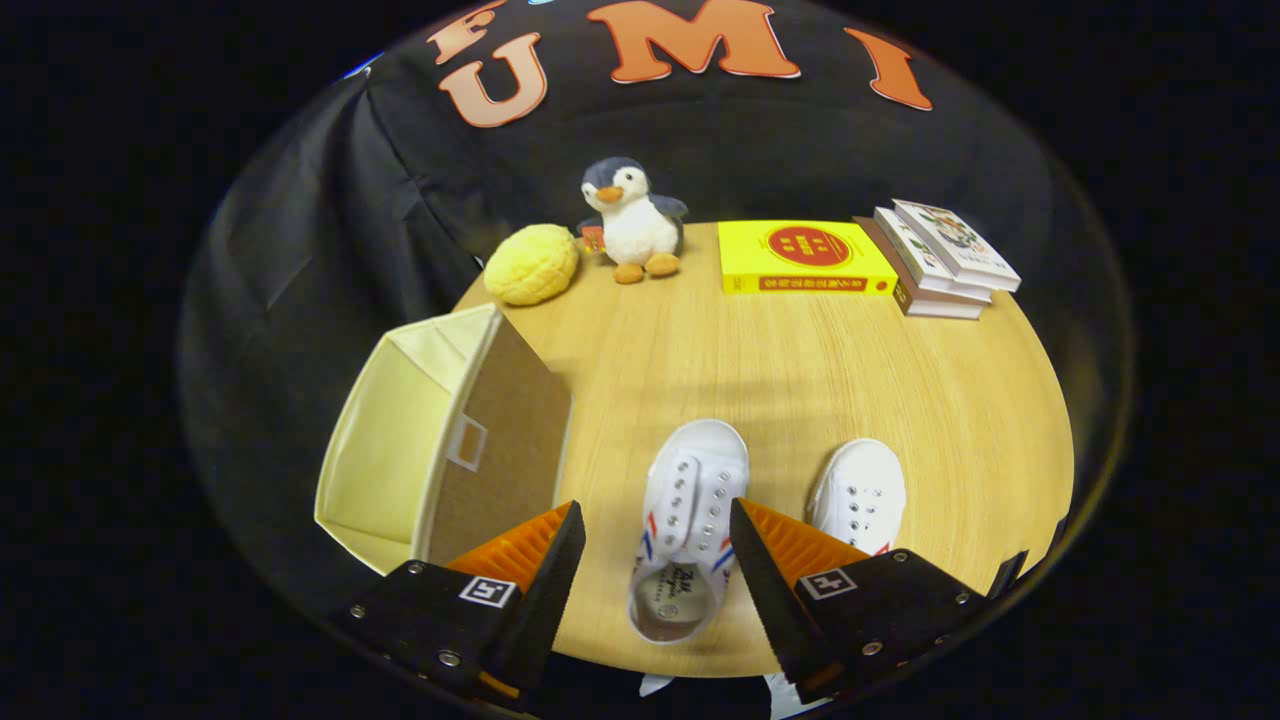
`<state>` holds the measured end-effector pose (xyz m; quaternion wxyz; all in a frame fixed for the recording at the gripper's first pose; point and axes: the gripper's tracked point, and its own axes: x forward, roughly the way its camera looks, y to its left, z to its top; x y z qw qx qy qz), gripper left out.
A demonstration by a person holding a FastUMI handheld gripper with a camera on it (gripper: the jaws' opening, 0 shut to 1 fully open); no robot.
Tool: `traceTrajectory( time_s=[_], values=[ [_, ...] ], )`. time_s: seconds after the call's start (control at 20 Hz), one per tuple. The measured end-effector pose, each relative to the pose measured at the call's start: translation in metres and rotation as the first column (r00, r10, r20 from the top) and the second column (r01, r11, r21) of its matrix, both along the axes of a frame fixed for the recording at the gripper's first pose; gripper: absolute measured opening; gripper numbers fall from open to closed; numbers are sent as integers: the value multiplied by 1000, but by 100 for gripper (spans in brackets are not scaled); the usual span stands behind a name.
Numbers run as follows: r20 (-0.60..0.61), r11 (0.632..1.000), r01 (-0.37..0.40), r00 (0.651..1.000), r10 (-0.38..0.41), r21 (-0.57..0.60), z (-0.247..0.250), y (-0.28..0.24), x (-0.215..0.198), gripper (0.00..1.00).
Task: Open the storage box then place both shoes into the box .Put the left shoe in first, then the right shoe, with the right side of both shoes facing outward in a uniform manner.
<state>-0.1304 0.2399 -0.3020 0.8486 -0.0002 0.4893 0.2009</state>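
My gripper (655,525) is open, and its fingers straddle a white shoe (688,525) with red and blue stripes that lies on the wooden table, toe pointing away. Neither finger touches the shoe. A second white shoe (862,495) lies just right of the right finger, partly hidden behind it. To the left stands the cream storage box (400,440) with its top open, a brown side panel facing the shoes.
At the table's (800,380) far edge sit a yellow round cushion (531,264), a plush penguin (632,222), a yellow book (806,257) and a stack of books (940,260). The black booth cloth hangs behind and on the left.
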Motion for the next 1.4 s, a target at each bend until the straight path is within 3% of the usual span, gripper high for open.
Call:
traceTrajectory(
  time_s=[0.15, 0.5, 0.75, 1.1, 1.4],
  values=[
    [-20, 997, -3, 1000, 2, -73, -24, -26, -11, 83],
    [-23, 970, -121, 993, 119, -211, -68, -41, -30, 74],
    [-32, 948, -154, 988, 151, -280, -90, -43, -33, 69],
    [35, 941, -159, 984, 177, -298, -97, -30, -14, 46],
    [113, 945, -158, 974, 197, -285, -99, -24, -5, 38]
  ],
)
